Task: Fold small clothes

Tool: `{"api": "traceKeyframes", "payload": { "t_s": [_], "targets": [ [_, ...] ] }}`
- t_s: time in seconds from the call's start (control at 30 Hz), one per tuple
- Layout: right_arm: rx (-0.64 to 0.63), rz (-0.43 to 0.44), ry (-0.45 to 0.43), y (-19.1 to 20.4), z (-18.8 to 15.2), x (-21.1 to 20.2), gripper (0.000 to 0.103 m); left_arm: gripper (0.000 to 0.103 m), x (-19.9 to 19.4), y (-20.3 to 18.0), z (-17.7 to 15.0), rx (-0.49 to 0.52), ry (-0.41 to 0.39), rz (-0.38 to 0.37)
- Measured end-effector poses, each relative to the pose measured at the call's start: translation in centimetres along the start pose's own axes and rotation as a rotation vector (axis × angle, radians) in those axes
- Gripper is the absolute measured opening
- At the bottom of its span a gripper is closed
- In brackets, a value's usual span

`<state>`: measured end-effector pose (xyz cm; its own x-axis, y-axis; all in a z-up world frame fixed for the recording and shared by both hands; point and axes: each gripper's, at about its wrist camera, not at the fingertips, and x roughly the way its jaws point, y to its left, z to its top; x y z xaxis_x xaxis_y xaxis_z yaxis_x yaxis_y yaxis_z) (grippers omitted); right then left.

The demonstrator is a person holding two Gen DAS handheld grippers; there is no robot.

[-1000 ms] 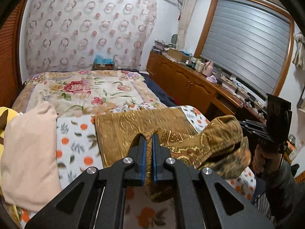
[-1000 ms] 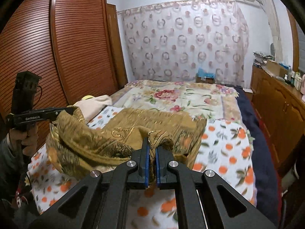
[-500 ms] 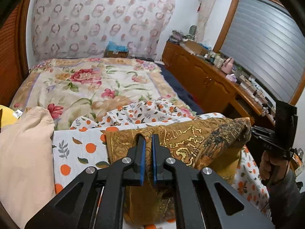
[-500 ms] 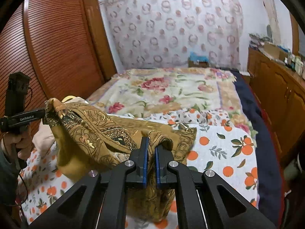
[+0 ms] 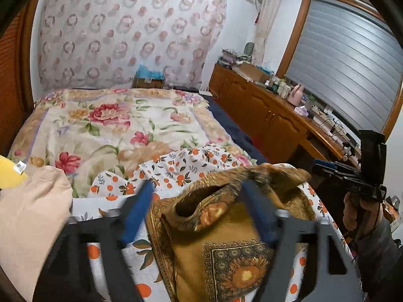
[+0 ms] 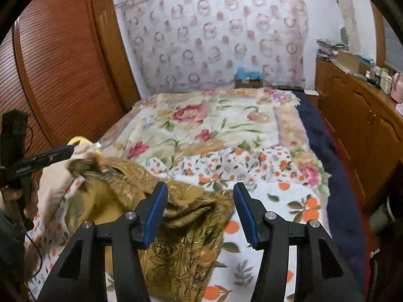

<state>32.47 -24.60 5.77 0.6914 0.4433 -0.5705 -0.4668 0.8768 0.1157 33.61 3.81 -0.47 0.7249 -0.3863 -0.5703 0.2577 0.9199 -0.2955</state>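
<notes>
The gold paisley cloth (image 5: 226, 246) lies doubled over on the orange-print sheet (image 6: 289, 201), just below and ahead of both claws; the fold looks laid, but its top edge is rumpled and needs smoothing, perhaps another fold. The left gripper (image 5: 199, 214) has just been opening and stands wide, cloth beneath, nothing pinched. The right gripper (image 6: 200, 211) has also just been opening, about halfway, gripping nothing.

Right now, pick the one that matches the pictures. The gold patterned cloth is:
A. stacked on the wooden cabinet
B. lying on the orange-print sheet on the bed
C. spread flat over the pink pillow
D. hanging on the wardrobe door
B: the gold patterned cloth lies bunched on the orange-print sheet on the bed, in front of both open hand-held grippers.
</notes>
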Motion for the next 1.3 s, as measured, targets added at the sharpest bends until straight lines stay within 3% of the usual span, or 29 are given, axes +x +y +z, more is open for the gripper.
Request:
{"api": "traceKeyframes", "payload": {
  "t_s": [0.27, 0.43, 0.47, 0.5, 0.53, 0.63, 0.7, 0.77, 0.83, 0.9, 1.0, 1.1, 1.3],
  "targets": [
    [-0.116, 0.041, 0.060, 2.3, -2.3, 1.1, 0.056, 0.082, 1.5, 0.5, -2.2, 0.023, 0.082, 0.036],
    [-0.137, 0.052, 0.070, 1.8, -1.0, 3.4, 0.056, 0.082, 4.3, 1.6, -3.0, 0.012, 0.158, 0.059],
    [-0.131, 0.055, 0.066, 1.3, -0.5, 3.9, 0.044, 0.082, 4.6, 1.7, -3.0, 0.011, 0.163, 0.064],
    [-0.125, 0.073, 0.068, 0.9, -0.3, 4.3, 0.022, 0.082, 5.1, 1.9, -2.8, 0.009, 0.168, 0.076],
    [-0.113, 0.094, 0.069, 0.5, 0.0, 4.6, 0.014, 0.082, 5.3, 2.1, -2.7, 0.007, 0.168, 0.084],
    [-0.071, 0.004, 0.082, -1.1, 0.3, 5.7, 0.010, 0.082, 6.4, 2.8, -1.9, 0.012, 0.141, 0.147],
    [-0.044, -0.030, 0.110, -1.7, 0.1, 6.5, 0.010, 0.082, 7.3, 3.8, -1.5, 0.011, 0.147, 0.287],
    [-0.046, -0.046, 0.114, -1.7, -0.1, 6.6, 0.010, 0.082, 7.5, 4.7, -1.6, -0.016, 0.144, 0.285],
    [-0.057, -0.055, 0.125, -1.4, -0.1, 6.7, 0.021, 0.082, 7.5, 5.2, -1.6, -0.042, 0.155, 0.263],
    [-0.062, -0.073, 0.130, -1.1, -0.2, 6.4, 0.043, 0.082, 7.4, 5.0, -1.9, -0.037, 0.155, 0.252],
    [-0.048, -0.068, 0.120, -1.0, -0.4, 5.6, 0.056, 0.082, 6.9, 4.6, -2.2, -0.050, 0.157, 0.205],
    [-0.030, -0.036, 0.112, -0.4, -0.5, 5.2, 0.067, 0.082, 6.9, 4.0, -2.6, -0.051, 0.170, 0.160],
    [-0.025, -0.005, 0.180, -0.5, -2.0, 7.2, 0.070, 0.081, 8.4, 3.5, -3.4, -0.053, 0.229, 0.121]
  ]
}}
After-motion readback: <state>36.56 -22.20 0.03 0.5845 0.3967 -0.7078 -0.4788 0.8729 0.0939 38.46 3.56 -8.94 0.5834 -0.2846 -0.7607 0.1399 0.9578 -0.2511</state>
